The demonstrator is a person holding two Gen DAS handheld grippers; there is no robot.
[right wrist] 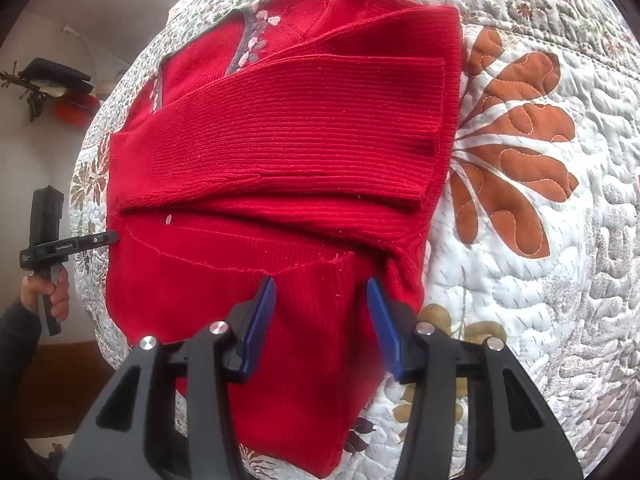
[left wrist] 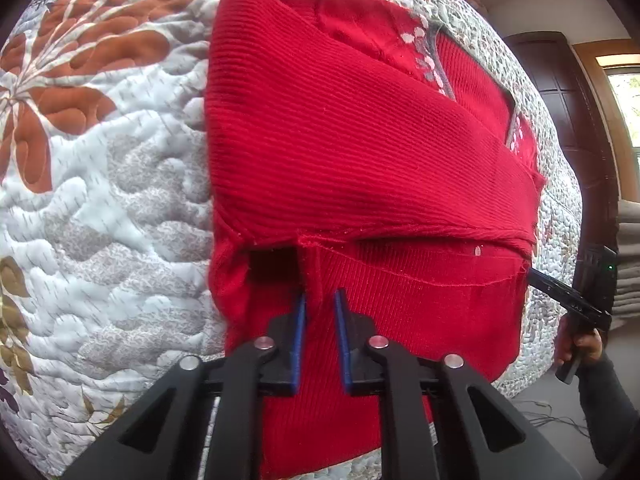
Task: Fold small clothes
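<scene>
A red knit sweater (left wrist: 360,152) lies on a quilted bedspread (left wrist: 120,200), its sleeves folded across the body and a pale flower pattern showing near the far end. In the left wrist view my left gripper (left wrist: 320,304) is at the near left part of the hem, its blue pads close together with a raised fold of red fabric between them. In the right wrist view my right gripper (right wrist: 322,292) stands open over the near right corner of the sweater (right wrist: 280,140), with ribbed hem between its fingers. Each view shows the other gripper (right wrist: 60,244) at the sweater's side edge.
The bedspread (right wrist: 520,240) has large rust-coloured flowers beside the sweater. A hand (right wrist: 52,292) in a dark sleeve holds the left gripper's handle. Past the bed's edge are a dark wooden door (left wrist: 560,88) and a wall shelf with objects (right wrist: 56,80).
</scene>
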